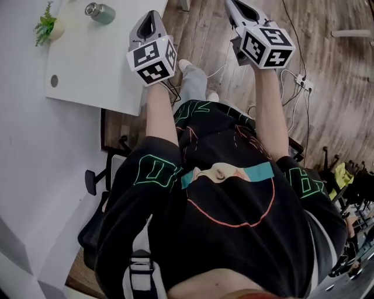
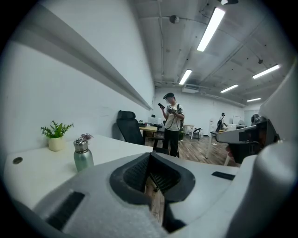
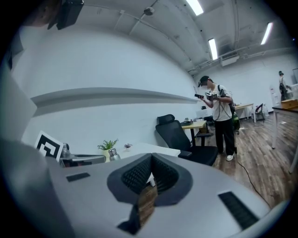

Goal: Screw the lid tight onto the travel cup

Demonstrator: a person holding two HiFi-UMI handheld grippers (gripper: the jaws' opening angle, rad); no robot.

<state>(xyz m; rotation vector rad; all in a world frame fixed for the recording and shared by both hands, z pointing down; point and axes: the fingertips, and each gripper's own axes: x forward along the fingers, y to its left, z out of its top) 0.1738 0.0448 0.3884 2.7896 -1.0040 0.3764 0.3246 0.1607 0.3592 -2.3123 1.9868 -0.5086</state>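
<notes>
One travel cup [image 1: 100,13] (lidded) | left gripper [image 1: 152,16], right gripper [image 1: 235,6]: jaws together

One travel cup [image 1: 100,13] is standing on one white table [image 1: 93,76], with one green potted plant [image 1: 47,26] sitting at its nine o'clock. Two grippers are showing: left gripper [image 1: 153,17] and right gripper [image 1: 238,9]. Two people are standing beyond, a nearer person [image 2: 171,122] and a farther person [image 2: 222,122].

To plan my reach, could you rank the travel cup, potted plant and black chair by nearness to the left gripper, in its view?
1. Travel cup, left on the table.
2. Potted plant, behind the cup.
3. Black chair, beyond the table.
</notes>
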